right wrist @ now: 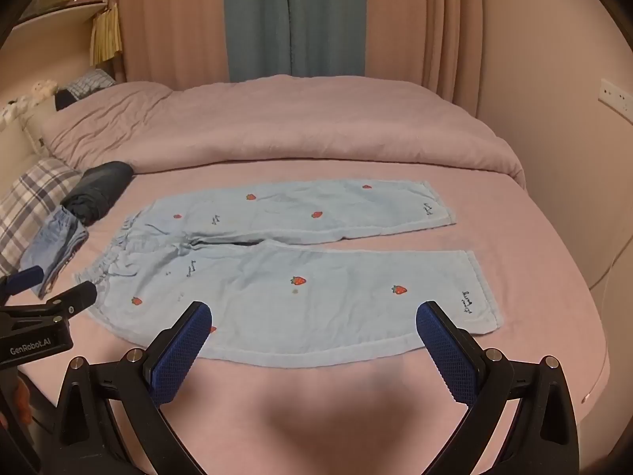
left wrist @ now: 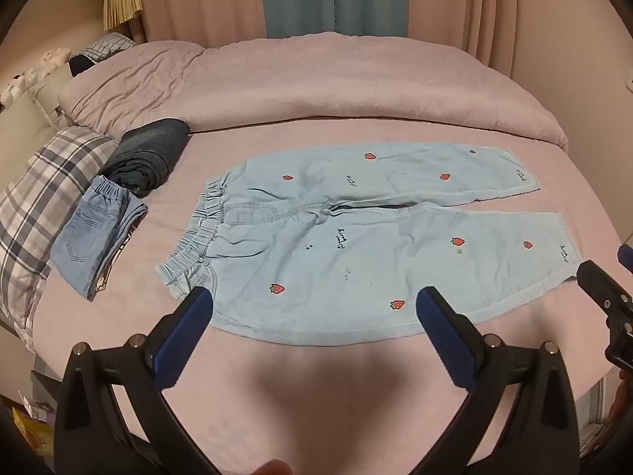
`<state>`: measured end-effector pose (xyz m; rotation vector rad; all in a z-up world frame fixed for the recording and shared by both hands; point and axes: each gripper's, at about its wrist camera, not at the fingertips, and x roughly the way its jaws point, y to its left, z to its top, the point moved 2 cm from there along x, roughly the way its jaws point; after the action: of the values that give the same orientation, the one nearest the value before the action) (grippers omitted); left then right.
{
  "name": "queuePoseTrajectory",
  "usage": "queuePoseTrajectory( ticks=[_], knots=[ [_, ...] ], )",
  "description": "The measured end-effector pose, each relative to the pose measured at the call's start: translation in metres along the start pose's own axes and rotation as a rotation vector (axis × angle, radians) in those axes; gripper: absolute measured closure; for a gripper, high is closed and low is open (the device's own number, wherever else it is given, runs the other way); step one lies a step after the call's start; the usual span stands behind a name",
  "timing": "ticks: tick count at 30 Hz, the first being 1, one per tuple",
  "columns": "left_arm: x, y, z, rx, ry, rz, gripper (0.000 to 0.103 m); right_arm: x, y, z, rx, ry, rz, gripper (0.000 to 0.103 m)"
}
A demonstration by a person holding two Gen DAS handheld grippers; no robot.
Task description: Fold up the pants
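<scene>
Light blue pants [left wrist: 356,245] with red strawberry patches lie flat on the pink bed [left wrist: 277,388], waistband to the left, both legs spread out to the right. They also show in the right wrist view [right wrist: 300,285]. My left gripper [left wrist: 314,301] is open and empty, hovering over the near edge of the near leg by the waist. My right gripper [right wrist: 313,314] is open and empty, over the near edge of the near leg toward the cuff. Each gripper shows at the edge of the other's view: the right one [left wrist: 605,289], the left one [right wrist: 51,301].
A folded pair of light jeans [left wrist: 99,233] and a dark rolled garment [left wrist: 148,156] lie at the left by a plaid pillow [left wrist: 39,198]. A bunched pink duvet [left wrist: 316,91] covers the far half of the bed. Curtains hang behind.
</scene>
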<state>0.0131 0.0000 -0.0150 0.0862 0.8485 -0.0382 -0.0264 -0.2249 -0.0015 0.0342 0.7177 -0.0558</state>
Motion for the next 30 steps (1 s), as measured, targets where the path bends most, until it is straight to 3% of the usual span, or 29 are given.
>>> queuePoseTrajectory(
  ticks=[30],
  knots=[
    [0.0007,0.0005,0.0016,0.002,-0.01,-0.002,0.0,0.0011,0.0015,0.0025,-0.001,0.003,-0.004,0.0]
  ],
)
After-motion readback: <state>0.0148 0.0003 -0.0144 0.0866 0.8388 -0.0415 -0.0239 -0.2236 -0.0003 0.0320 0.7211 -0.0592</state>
